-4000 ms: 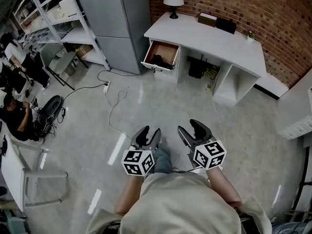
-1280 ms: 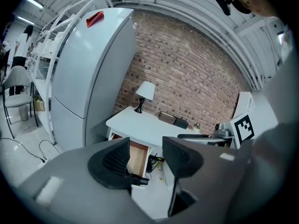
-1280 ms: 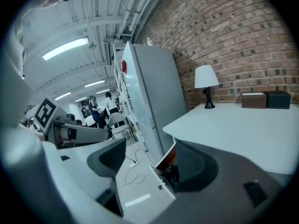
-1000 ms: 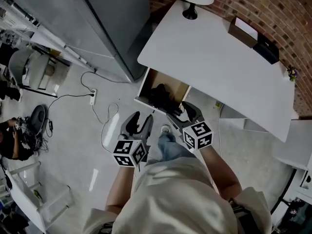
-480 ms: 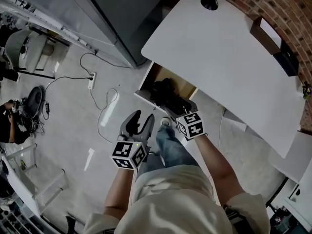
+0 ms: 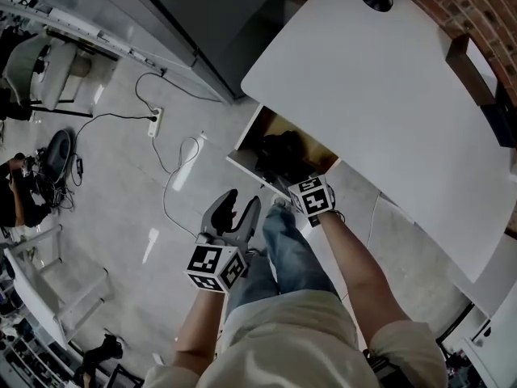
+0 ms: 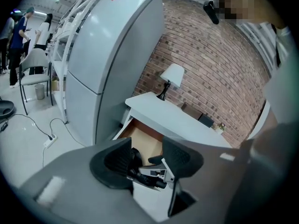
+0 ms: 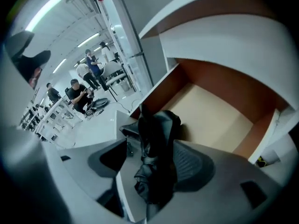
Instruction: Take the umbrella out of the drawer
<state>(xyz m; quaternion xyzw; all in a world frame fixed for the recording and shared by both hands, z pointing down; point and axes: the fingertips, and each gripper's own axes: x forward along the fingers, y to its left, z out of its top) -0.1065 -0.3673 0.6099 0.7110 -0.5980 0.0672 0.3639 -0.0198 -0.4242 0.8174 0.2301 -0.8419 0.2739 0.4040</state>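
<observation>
Big grey cabinet (image 6: 210, 14) fills the top of the head view, standing right by the left edge of the white surface (image 6: 380, 95). Under that surface's front edge, near its left corner, the drawer (image 6: 246, 166) is pulled out and shows a brown inside. The black folded umbrella (image 8: 156, 139) lies in it, at the drawer's front (crumpled fabric, and I can't pick out the handle). My right hand-held gripper (image 8: 149, 169) reaches over the drawer front with its jaws spread wide. The umbrella sits between them, close against one jaw with a gap at the other. My left hand-held gripper (image 7: 147, 161) hangs off the front edge, short of the drawer, jaws parted on nothing.
</observation>
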